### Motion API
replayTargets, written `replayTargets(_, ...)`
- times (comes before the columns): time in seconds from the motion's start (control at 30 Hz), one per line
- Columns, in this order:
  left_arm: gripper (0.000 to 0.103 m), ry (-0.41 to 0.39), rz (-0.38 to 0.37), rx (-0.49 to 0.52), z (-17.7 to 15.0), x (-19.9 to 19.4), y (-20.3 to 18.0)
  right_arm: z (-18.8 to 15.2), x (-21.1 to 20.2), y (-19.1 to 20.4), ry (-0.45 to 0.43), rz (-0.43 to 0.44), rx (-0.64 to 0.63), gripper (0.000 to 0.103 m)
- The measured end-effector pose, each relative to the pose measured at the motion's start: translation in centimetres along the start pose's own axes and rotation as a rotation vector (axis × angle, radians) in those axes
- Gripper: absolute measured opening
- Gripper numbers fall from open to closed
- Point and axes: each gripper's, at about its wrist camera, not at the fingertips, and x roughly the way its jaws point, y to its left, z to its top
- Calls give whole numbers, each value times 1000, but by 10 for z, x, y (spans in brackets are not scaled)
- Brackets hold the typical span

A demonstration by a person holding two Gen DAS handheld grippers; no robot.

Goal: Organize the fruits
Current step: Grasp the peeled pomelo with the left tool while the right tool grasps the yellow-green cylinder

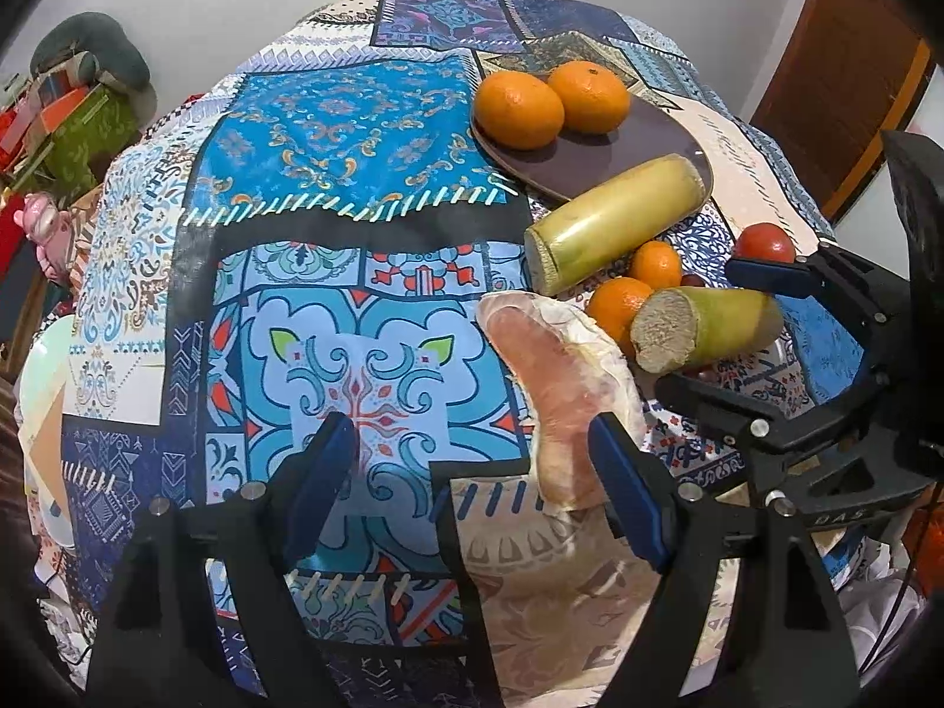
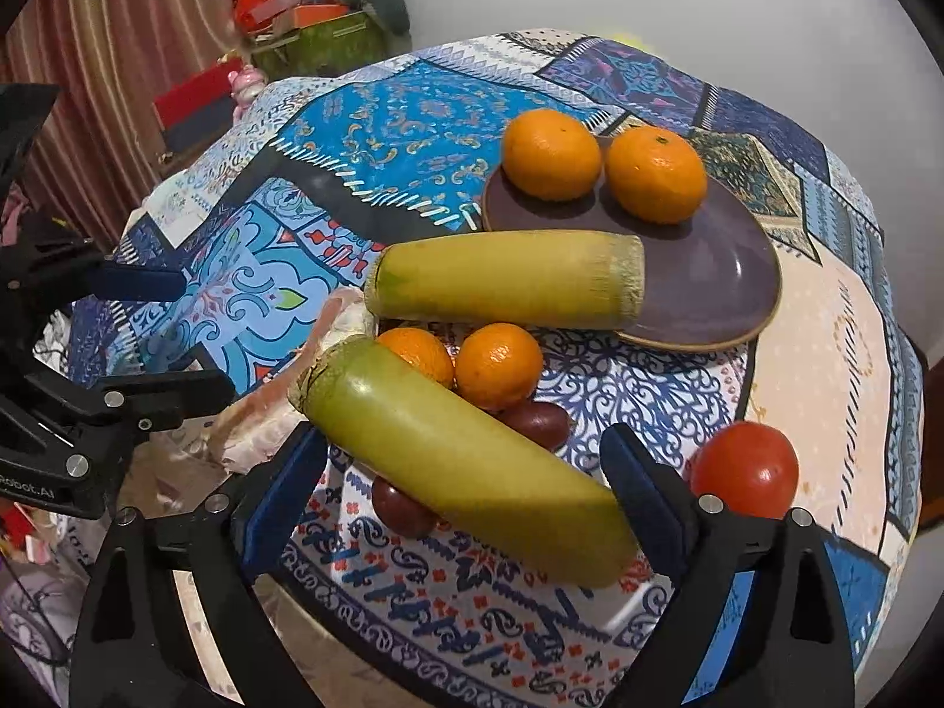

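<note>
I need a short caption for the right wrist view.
Open right gripper straddles a green sugarcane segment beside small oranges on the patterned tablecloth.

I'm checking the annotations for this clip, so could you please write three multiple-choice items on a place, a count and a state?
1. Where does the yellow cane piece rest?
A. partly on the purple plate
B. on the floor
C. in a bowl

2. How many oranges sit on the plate?
A. none
B. two
C. five

3. The right gripper is:
A. shut on a tomato
B. out of view
C. open around the green cane piece

Key: A, its end overlaps the rim; B, two sit there; C, fingers spread.
</note>
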Motion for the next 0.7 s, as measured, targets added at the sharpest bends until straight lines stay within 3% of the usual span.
replayTargets(0.07,81,1,-9,5,1,0,-2,-1,-2,-1,-14,18,-2,89)
replayTargets(0.27,81,2,-24,25,4,2,-14,1,-13,-2,-56,21,-27,63)
replayTargets(0.4,81,19,-21,58,5,8,-25,1,-21,-15,-74,34,21,44)
replayTargets(0.53,81,35,-30,73,8,16,-34,-1,-27,-28,-87,72,75,38)
replayTargets(0.7,80,49,-15,71,11,29,-41,-4,-32,-29,-95,53,79,32)
